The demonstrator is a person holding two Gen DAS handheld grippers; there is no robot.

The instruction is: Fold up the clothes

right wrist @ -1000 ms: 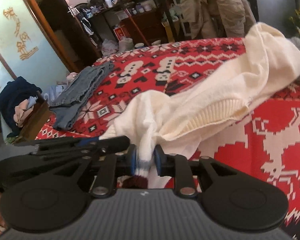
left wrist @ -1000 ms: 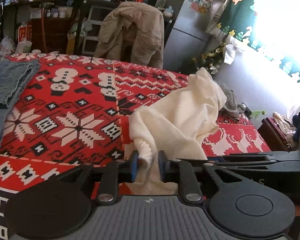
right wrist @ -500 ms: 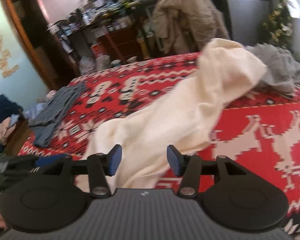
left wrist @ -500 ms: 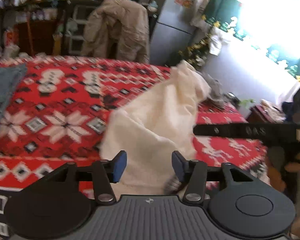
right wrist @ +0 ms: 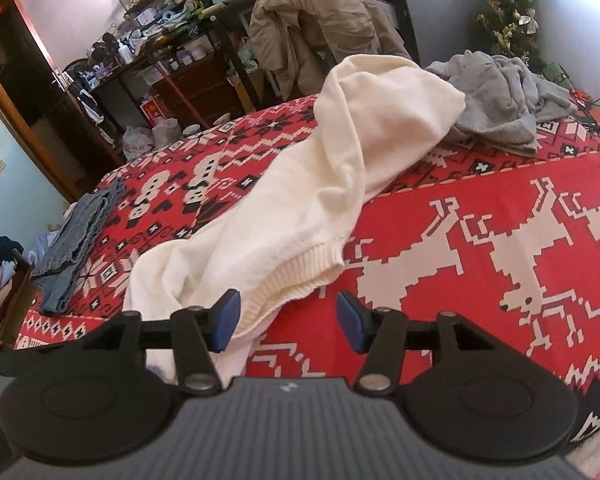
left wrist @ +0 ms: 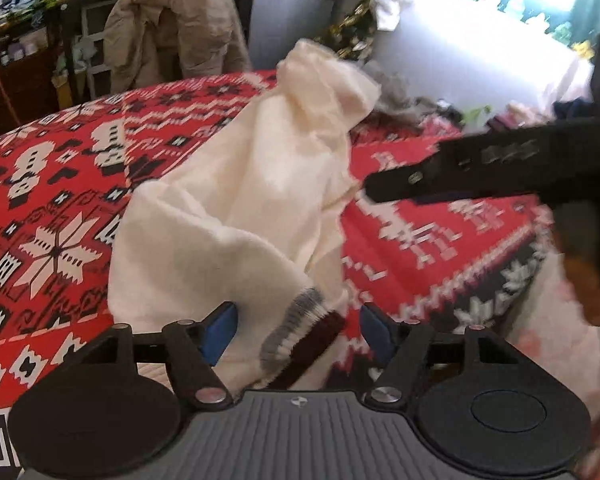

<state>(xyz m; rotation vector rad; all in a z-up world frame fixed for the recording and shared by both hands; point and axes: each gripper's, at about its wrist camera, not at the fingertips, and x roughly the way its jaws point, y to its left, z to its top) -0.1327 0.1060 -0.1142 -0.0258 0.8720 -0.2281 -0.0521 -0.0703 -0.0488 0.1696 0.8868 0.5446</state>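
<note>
A cream sweater [left wrist: 236, 200] lies crumpled in a long heap on the red patterned blanket [left wrist: 52, 216]. My left gripper [left wrist: 298, 332] hovers over its near end with the jaws opening. The sweater's grey and dark striped cuff [left wrist: 300, 332] lies loose between the blue pads [left wrist: 220, 330], not pressed. In the right wrist view the cream sweater [right wrist: 332, 184] stretches away over the blanket [right wrist: 480, 264]. My right gripper [right wrist: 289, 320] is also opening. The ribbed hem [right wrist: 296, 284] rests just ahead of its left pad [right wrist: 226, 318], and only blanket shows between the jaws. The right gripper [left wrist: 460, 168] crosses the left wrist view, blurred.
A grey garment [right wrist: 496, 96] is bunched at the blanket's far right, touching the sweater's far end. Folded jeans [right wrist: 80, 236] lie at the left edge. A beige jacket [right wrist: 312, 20] hangs over a chair behind the bed, near cluttered shelves [right wrist: 160, 52]. The blanket's near edge drops off [left wrist: 500, 292].
Both grippers were shut on the sweater's edge a second ago; both have let go and opened. The sweater has dropped onto the blanket, and both views have swung sideways.
</note>
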